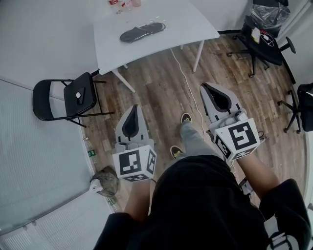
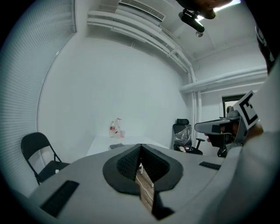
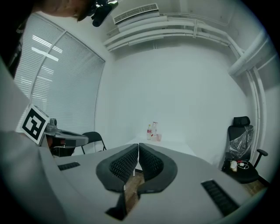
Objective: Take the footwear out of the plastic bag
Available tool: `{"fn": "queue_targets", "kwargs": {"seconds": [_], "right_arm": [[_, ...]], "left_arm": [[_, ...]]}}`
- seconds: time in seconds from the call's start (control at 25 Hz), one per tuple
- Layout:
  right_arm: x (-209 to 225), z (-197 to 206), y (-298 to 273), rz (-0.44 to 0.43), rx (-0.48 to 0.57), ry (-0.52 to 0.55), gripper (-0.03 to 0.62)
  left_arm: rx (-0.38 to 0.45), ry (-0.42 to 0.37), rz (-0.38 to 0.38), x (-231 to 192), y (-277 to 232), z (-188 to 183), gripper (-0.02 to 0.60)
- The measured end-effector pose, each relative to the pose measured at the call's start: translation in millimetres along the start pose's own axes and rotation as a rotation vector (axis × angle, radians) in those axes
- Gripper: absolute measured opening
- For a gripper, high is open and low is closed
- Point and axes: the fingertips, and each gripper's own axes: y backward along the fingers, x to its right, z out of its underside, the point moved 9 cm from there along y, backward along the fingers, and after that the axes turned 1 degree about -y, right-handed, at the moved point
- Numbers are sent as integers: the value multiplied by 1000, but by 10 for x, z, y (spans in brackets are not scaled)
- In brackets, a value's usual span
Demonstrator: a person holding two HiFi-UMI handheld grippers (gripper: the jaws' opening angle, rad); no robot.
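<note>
Both grippers held about level in front of the person, neither at the work yet.

- Left gripper (image 1: pixel 134 108): jaws clenched, pads meeting at the tips, nothing between them (confirmed in its own view (image 2: pixel 140 145)).
- Right gripper (image 1: pixel 204 88): the same, clenched and empty (image 3: pixel 138 145).
- Task item: a dark, flat, elongated item (image 1: pixel 142 31) lies on the white table (image 1: pixel 166 14), well ahead of both gripper tips and slightly to the left gripper's side. I take it to be the bagged footwear, but the plastic is too small to make out. The left gripper view shows it as a dark patch just above the jaw tips (image 2: pixel 117 146).
- Bottles (image 1: pixel 117 4) stand at the table's far edge, beyond the item.
- A folding chair (image 1: pixel 73 95) stands out to the left of the left gripper, and an office chair (image 1: pixel 261 39) far out to the right of the right one.
- A white cable (image 1: pixel 188 83) runs over the floor between the two grippers towards the table.

Judgement: approach stage, with no contact made.

Risks from here:
1. The cable lies on the walking line, so a foot could catch it.
2. Both jaws must part before any grasp. Arriving clenched would only push the item along the table, perhaps into the bottles.
3. Thin film may slip or tear if pinched alone.
4. Pinching shoe and bag together would drag both, and the shoe would not come free.
</note>
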Motion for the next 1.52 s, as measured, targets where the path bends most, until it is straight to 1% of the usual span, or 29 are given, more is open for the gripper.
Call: {"fn": "queue_targets", "kwargs": {"seconds": [0.2,0.44,0.84,1.0,1.24,1.4,1.52], "right_arm": [[128,45,-226,-20,-5,-13,20],[417,101,-640,-34,-19,-41,20],[1224,235,-1470,-34,-65,-92,20],[1540,214,-1759,-59,-64,-105,20],[2017,191,-2122,-91,-46,-123,20],[2327,198,-2245,-101,-38,-135,20],[2517,166,-2281,-98,-19,-161,20]], "left_arm": [[-10,-3,-16,-57,-204,-1,22],[-31,-3,-39,-182,-644,-63,23],[-88,-5,-37,-210,-1764,-194,22],[-103,-12,-44,-161,-2161,-276,22],[-107,-20,-73,-100,-2612,-420,22],[-101,-48,-104,-29,-2777,-522,22],[-96,-64,-109,12,-2898,-584,21]]}}
